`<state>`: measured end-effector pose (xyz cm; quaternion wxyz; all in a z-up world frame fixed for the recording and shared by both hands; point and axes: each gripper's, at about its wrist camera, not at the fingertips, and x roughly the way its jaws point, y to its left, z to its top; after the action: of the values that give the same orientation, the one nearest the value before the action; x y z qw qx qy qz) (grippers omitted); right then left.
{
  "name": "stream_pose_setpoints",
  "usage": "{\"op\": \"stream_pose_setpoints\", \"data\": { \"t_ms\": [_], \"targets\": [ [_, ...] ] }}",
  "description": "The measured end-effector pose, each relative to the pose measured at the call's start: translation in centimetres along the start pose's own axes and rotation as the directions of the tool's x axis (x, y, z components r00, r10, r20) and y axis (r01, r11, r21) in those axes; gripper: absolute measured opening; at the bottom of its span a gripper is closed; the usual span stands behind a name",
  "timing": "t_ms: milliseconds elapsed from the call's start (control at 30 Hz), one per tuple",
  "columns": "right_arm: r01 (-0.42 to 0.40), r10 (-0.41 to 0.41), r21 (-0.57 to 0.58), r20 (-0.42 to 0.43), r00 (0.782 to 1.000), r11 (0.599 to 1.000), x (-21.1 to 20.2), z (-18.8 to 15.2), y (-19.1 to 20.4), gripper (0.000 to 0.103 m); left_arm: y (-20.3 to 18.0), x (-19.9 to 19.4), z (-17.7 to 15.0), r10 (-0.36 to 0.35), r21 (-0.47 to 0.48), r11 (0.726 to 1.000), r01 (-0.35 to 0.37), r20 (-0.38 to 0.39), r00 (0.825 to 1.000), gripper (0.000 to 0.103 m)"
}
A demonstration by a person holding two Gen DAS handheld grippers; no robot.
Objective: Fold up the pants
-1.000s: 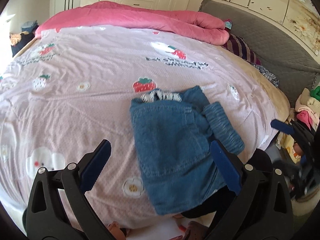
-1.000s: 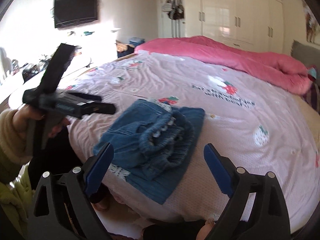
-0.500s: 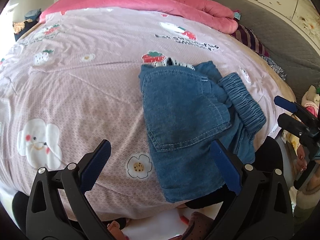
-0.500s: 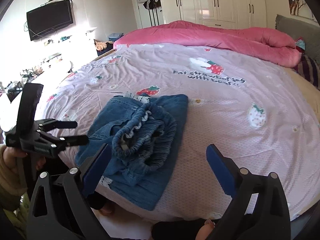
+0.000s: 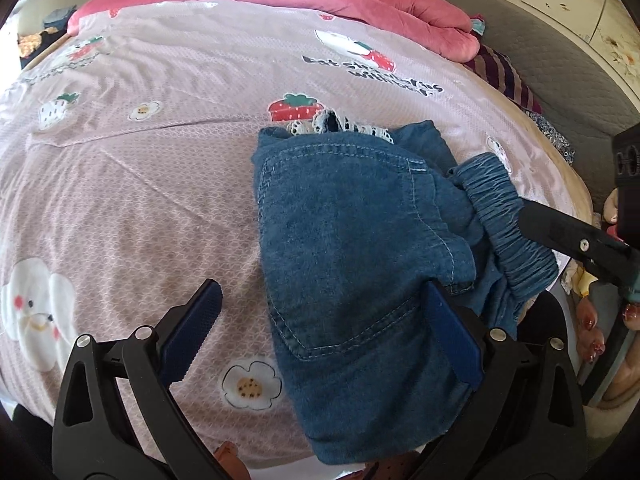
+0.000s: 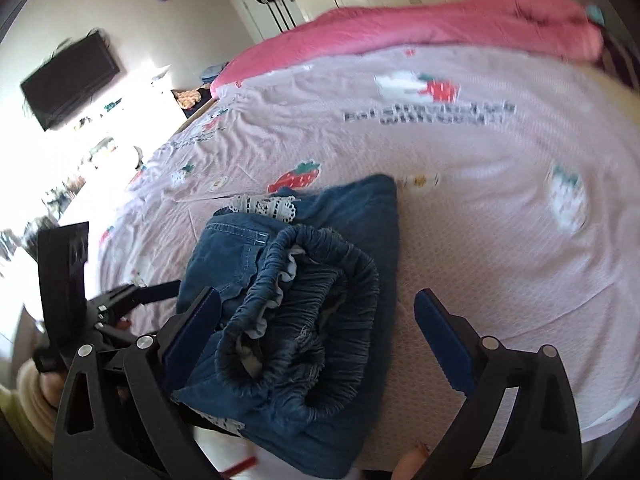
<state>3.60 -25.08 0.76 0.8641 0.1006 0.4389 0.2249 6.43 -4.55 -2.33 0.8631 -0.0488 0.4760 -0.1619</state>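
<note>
Denim pants between open left hand-held gripper fingers.

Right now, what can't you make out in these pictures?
- Near hem of the pants: left wrist view, covered by the left gripper.
- Print on the bedspread: right wrist view, motion-blurred.
- Right gripper: contact with the waistband unclear.
- Layers beneath: hidden by denim.

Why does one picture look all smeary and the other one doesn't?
Right wrist view: motion blur smears the bedsheet lettering and pink quilt, and window glare whitens the left side. Left wrist view: sharp, the jeans stitching is clear; both bend at the fisheye edges.
</note>
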Motion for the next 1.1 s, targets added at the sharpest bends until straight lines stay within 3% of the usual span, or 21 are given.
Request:
{"op": "stream_pose_setpoints", "data": {
  "t_ms": [267, 667, 733, 1000, 1100],
  "targets": [
    [-0.045, 0.046, 0.041, -0.031, 0.998, 0.998, 2.0, -1.0, -1.9, 0.096, 0.2, 0.2, -0.3, -0.016, -0.003, 1.0, 0.016, 0.006, 1.0, 0.093],
    [-0.063, 0.063, -0.007, -0.038, 0.997, 0.998, 3.7, -1.1, -1.5, 0.096, -0.6, 1.1, -0.2, -0.037, 0.019, 0.999, 0.037, 0.006, 0.999, 0.093],
    [-0.059, 0.058, -0.017, -0.033, 0.998, 0.998, 3.8, -1.2, -1.4, 0.093, -0.9, 1.1, -0.2, -0.028, 0.02, 0.999, 0.028, 0.011, 1.0, 0.093],
    [-0.083, 0.083, 0.0, -0.009, 0.997, 0.997, 3.4, -1.7, -1.5, 0.064, -1.6, 1.3, 0.0, -0.022, 0.016, 1.0, 0.022, 0.027, 0.999, 0.093],
    [-0.086, 0.086, 0.011, 0.005, 0.996, 0.996, 3.3, -1.9, -1.5, 0.058, -1.8, 1.2, 0.0, -0.033, 0.021, 0.999, 0.033, 0.032, 0.999, 0.086]
  ]
}}
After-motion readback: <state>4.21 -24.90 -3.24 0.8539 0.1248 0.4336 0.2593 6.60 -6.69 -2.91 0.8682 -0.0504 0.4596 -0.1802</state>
